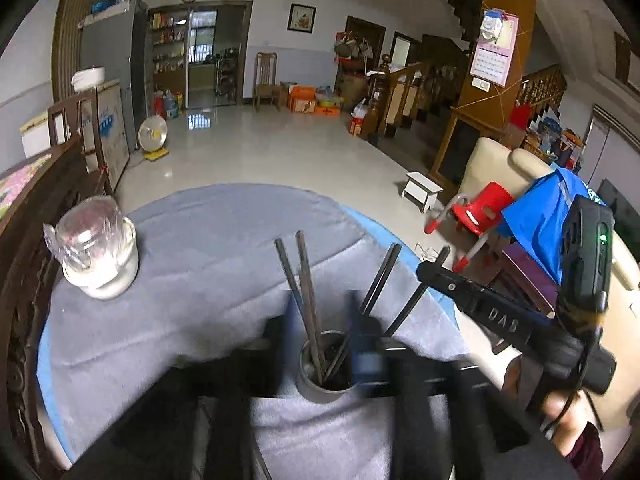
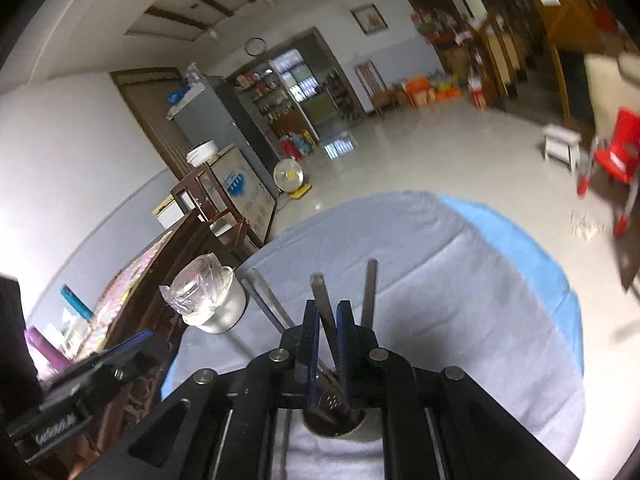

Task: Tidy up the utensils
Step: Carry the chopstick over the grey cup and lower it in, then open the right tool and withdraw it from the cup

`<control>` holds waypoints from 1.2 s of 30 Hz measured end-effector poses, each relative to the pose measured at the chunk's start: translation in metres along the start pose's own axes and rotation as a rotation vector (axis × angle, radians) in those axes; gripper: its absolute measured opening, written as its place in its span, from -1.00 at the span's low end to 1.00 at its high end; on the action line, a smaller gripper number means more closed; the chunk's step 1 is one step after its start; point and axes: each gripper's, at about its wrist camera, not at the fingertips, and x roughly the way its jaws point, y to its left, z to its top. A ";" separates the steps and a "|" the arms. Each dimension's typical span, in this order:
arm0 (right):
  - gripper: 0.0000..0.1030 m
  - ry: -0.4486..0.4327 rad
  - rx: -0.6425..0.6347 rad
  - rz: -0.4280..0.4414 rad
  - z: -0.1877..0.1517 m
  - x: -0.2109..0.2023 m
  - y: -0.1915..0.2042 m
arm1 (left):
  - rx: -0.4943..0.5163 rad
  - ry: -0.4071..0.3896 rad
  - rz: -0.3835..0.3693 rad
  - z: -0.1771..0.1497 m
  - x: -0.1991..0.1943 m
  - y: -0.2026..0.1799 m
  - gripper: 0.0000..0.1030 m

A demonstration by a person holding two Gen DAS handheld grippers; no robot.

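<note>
So right tool [image 2: 328,344] clamped on chopstick [image 2: 322,300] over metal cup [image 1: 325,372], surface centre. Left tool [image 1: 320,336] half open straddling cup, gripping nothing. We'd lower straight, release at 6 o'clock side.

A soft, matt grey cloth [image 1: 192,280] with shallow creases covers the round table, whose smooth pale-blue rim [image 2: 532,248] shows at the edge. The cup [image 1: 324,384] looks like dull brushed metal, and the utensils [image 1: 306,292] standing in it are dark, flat, faintly shiny metal. The jar [image 1: 100,268] is white and glossy, topped with crinkled clear plastic film. Both the left gripper [image 1: 324,320] and the right gripper [image 2: 328,332] are matt black plastic with blue pads and bright metal bolts. The floor [image 1: 280,148] is polished, reflective tile.
</note>
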 end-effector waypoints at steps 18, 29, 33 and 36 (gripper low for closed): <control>-0.19 -0.026 0.031 0.058 -0.046 -0.044 0.006 | -0.156 0.123 0.292 -0.108 -0.019 0.109 0.20; -0.22 0.238 -0.083 0.104 -0.137 0.013 0.052 | -0.159 0.193 0.356 -0.162 -0.020 0.118 0.20; -0.10 0.283 -0.098 0.098 -0.157 0.023 0.056 | -0.149 0.201 0.387 -0.174 -0.018 0.116 0.20; 0.08 0.276 -0.079 0.066 -0.161 0.024 0.048 | -0.149 0.197 0.407 -0.178 -0.018 0.116 0.21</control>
